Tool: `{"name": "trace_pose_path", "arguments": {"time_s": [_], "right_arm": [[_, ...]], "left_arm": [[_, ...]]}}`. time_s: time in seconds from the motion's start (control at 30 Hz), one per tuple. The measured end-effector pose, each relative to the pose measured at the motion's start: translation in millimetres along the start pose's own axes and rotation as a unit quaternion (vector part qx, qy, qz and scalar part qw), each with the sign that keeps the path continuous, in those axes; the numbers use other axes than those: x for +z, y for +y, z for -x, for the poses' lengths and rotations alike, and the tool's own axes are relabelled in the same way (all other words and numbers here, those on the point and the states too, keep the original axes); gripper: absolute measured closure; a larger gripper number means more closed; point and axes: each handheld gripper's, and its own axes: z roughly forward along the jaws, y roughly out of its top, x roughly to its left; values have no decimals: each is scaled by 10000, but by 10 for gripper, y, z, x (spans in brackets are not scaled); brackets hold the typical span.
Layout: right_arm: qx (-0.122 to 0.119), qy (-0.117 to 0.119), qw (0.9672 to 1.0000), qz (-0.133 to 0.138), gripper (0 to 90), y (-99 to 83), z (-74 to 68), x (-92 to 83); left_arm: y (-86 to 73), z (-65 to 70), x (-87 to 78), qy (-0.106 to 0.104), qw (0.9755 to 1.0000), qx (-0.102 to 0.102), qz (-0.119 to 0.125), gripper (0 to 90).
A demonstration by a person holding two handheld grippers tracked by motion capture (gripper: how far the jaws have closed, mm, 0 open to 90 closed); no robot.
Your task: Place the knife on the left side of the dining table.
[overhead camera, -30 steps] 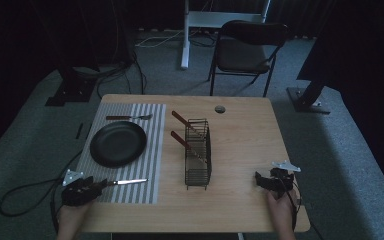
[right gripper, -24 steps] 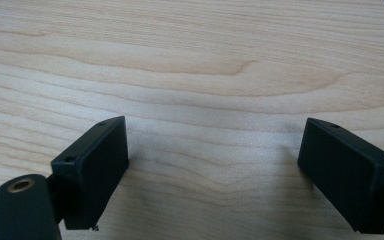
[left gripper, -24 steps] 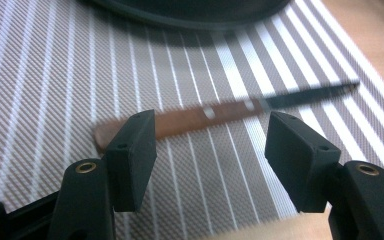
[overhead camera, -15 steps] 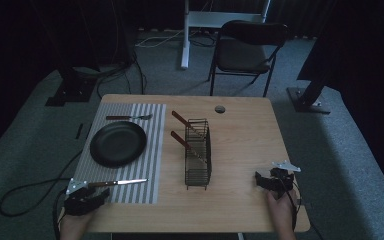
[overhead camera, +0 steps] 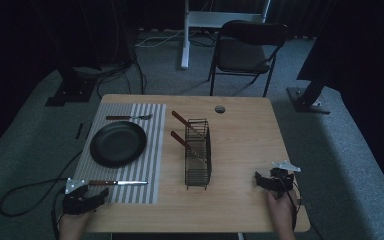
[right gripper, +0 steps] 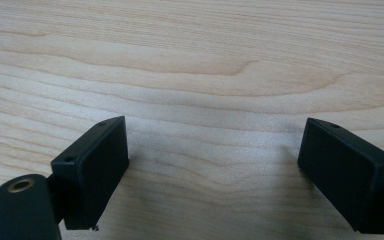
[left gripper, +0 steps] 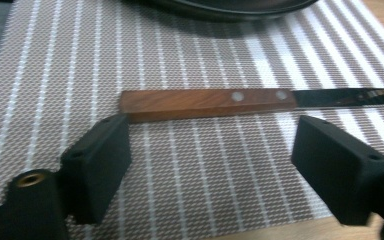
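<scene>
A wooden-handled knife point(overhead camera: 117, 183) point(left gripper: 207, 103) lies flat along the near end of the striped placemat point(overhead camera: 150, 150) point(left gripper: 190, 45), blade pointing right. My left gripper point(overhead camera: 97, 197) point(left gripper: 214, 147) sits just behind the handle at the table's near left corner. Its jaws have just been opening and stand wide apart, with only placemat between them. The knife handle lies just beyond the fingertips. My right gripper point(overhead camera: 259, 179) point(right gripper: 212, 145) rests open on bare wood near the front right of the table point(overhead camera: 240, 140), holding nothing.
A black plate point(overhead camera: 118, 143) point(left gripper: 220, 5) sits on the placemat beyond the knife, with a fork point(overhead camera: 128, 117) at the mat's far end. A wire rack point(overhead camera: 198, 160) mid-table holds two wooden-handled utensils. A chair point(overhead camera: 247, 50) stands behind the table.
The left gripper let go of the knife handle, opened, and drew back slightly toward the near edge. The knife stays on the mat. The right gripper has not moved.
</scene>
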Motion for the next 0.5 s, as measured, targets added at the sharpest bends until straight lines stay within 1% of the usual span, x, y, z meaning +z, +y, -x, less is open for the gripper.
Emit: {"name": "trace_pose_path", "arguments": {"time_s": [0.03,0.07,0.13,0.17,0.2,0.23,0.27,0.33,0.37,0.4,0.43,0.47,0.5], "right_arm": [[0,0,10000,0,118,0,0,0],[4,2,10000,1,118,0,0,0],[3,1,10000,-2,118,0,-1,0],[3,1,10000,-2,118,0,-1,0],[3,2,10000,1,118,0,0,0],[5,2,10000,2,118,0,-1,0],[5,1,10000,1,118,0,-1,0],[0,0,10000,2,118,0,0,0],[3,2,10000,0,119,0,0,0],[3,2,10000,0,119,0,0,0],[6,2,10000,0,118,0,-1,0],[6,1,10000,-1,118,0,-1,0],[6,1,10000,-1,118,0,-1,0]], "left_arm": [[0,0,0,0,10000,0,0,98],[-11,-16,-7,10,10000,-51,-10,98],[-20,-20,-4,15,10000,-47,-32,97],[-20,-20,-4,15,10000,-47,-32,68],[-31,5,8,179,9998,3,-88,68],[-32,13,10,208,9997,53,-123,3],[-33,21,15,235,9996,74,-138,2],[-38,25,22,350,9994,-20,-82,3],[-40,23,22,359,9993,-46,-57,3],[-40,23,22,359,9993,-46,-57,3],[-44,21,26,480,9988,-65,-40,3],[-46,18,30,529,9986,-57,-40,3],[-46,18,30,529,9986,-57,-40,3]]}}
